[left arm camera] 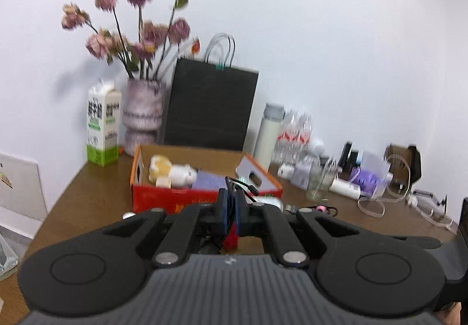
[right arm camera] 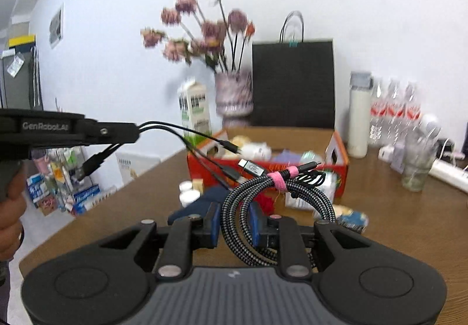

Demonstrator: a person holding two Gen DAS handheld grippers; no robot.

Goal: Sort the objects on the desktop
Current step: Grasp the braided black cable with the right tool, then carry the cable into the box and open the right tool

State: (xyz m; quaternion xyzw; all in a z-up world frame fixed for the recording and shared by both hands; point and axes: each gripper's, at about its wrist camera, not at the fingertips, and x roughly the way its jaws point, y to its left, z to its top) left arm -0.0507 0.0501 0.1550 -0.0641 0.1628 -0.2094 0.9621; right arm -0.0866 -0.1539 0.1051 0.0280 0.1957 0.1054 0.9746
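Right gripper (right arm camera: 234, 222): pads clamped on a coiled braided cable (right arm camera: 257, 193), pink-strapped, plugs pointing ahead.

Left gripper (left arm camera: 231, 208): pinched tight on a thin multi-plug cable (right arm camera: 181, 134) that trails forward.

Red box (right arm camera: 340, 169): straight ahead of both, mid-desk, holding a plush toy (left arm camera: 172, 172).

Desk (left arm camera: 87, 196): brown wood; far edge against a white wall.

a brown wooden counter (left arm camera: 87, 196) is set into a corner formed by plain white walls (left arm camera: 321, 17). even, soft light is cast across them. a pale floor (right arm camera: 32, 216) and a grey cabinet (right arm camera: 17, 82) are seen at the left of the right wrist view.
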